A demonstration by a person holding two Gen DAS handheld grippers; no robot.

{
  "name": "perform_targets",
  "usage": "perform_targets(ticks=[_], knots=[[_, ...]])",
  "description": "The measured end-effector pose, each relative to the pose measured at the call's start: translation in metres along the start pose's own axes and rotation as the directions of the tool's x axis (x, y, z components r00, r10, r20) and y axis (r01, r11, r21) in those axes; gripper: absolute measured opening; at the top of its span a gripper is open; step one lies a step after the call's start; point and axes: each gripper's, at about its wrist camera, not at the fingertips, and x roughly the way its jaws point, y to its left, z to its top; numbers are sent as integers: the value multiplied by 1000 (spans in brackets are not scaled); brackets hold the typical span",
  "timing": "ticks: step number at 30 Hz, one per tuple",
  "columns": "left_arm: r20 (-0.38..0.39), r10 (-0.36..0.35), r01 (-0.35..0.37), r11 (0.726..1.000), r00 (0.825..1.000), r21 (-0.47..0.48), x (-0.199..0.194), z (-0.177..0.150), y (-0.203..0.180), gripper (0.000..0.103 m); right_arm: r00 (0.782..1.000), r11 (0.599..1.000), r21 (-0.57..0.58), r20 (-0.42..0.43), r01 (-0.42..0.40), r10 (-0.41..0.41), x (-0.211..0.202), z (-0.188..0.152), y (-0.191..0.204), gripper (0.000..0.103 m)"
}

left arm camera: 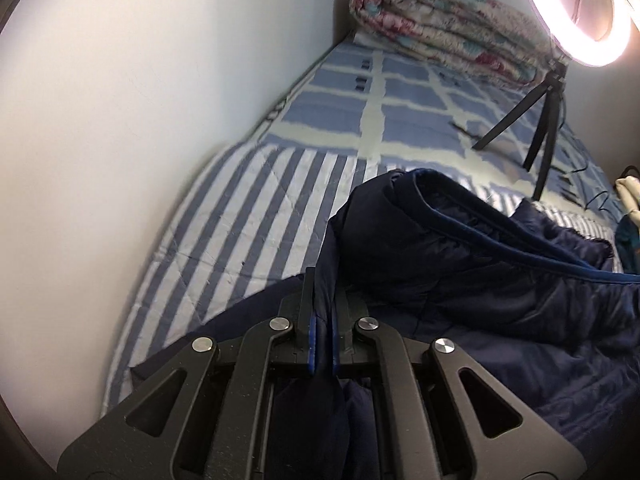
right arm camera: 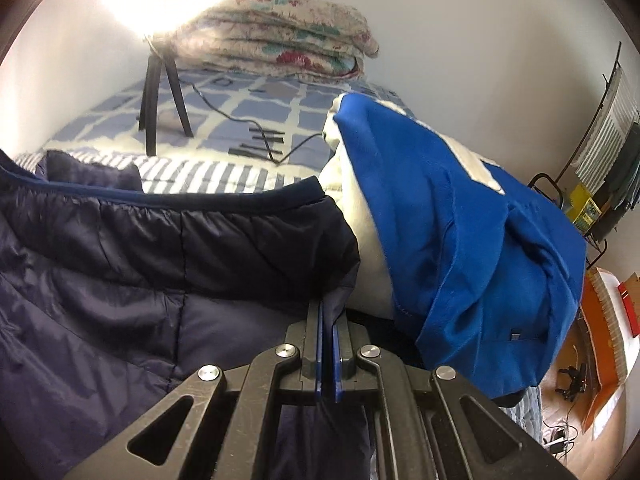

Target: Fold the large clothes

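Observation:
A dark navy quilted jacket point(left arm camera: 460, 280) lies on the blue and white striped bed cover point(left arm camera: 260, 208), with its blue-piped edge raised in a fold. My left gripper point(left arm camera: 325, 292) is shut on a fold of the jacket's left edge, and fabric runs between its blue pads. In the right wrist view the same jacket point(right arm camera: 140, 260) fills the left side. My right gripper point(right arm camera: 329, 312) is shut on the jacket's right corner, with navy cloth pinched between its pads.
A bright blue and white garment point(right arm camera: 460, 220) is heaped right beside the right gripper. A folded floral blanket point(left arm camera: 440, 28) sits at the bed's far end. A ring light point(left arm camera: 580, 12) on a black tripod point(right arm camera: 160, 100) stands on the bed, trailing a cable point(right arm camera: 256, 128). A wall point(left arm camera: 120, 120) runs along the left.

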Motion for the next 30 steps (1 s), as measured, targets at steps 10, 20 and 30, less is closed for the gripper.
perform_targets(ticks=[10, 20, 30], knots=[[122, -46, 45, 999, 991, 13, -67, 4, -3, 47, 998, 997, 58, 34, -60, 58, -30, -2, -14, 41], [6, -279, 254, 885, 960, 391, -142, -96, -130, 47, 940, 920, 199, 121, -337, 318, -133, -89, -38, 67], [-38, -174, 172, 877, 984, 449, -78, -147, -179, 49, 940, 809, 495, 47, -317, 339, -145, -217, -60, 87]])
